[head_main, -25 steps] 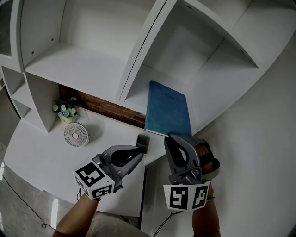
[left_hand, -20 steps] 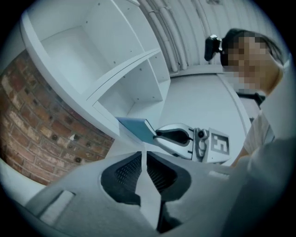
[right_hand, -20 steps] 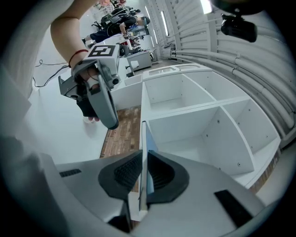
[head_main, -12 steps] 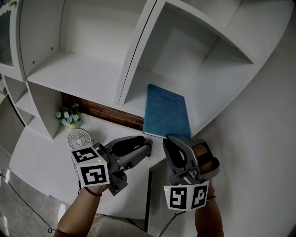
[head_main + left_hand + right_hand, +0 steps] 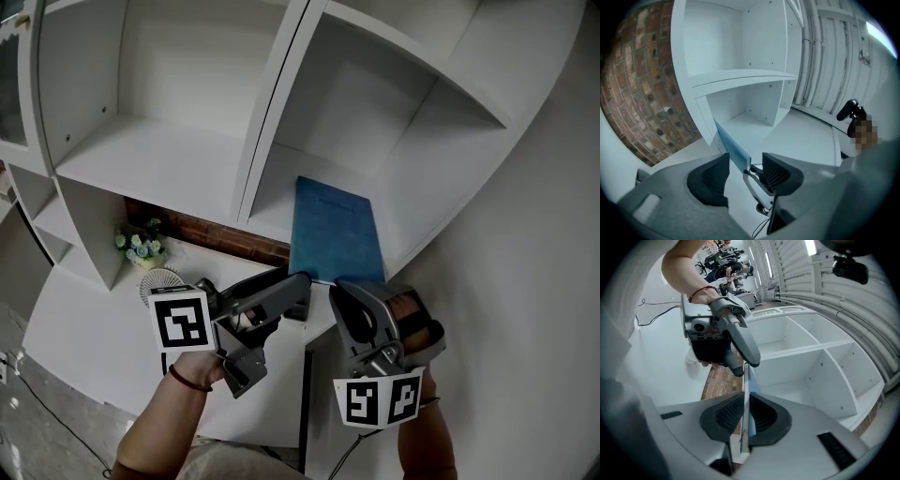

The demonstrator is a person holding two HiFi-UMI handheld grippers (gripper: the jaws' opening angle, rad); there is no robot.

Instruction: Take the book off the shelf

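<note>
The thin blue book (image 5: 333,230) lies flat on the floor of the white shelf (image 5: 291,169), its near end jutting past the front lip; the right tongs (image 5: 352,292) are clenched on that near edge; the left tongs (image 5: 292,298) have just been opening and are released, the book's corner showing in their gap but touched by neither pad; best to draw the book straight out and level, grip firm, clear of the upright divider beside it; a small round white fan (image 5: 161,279) and pale flowers (image 5: 139,246) stand on the white bench (image 5: 75,319), well apart.
</note>
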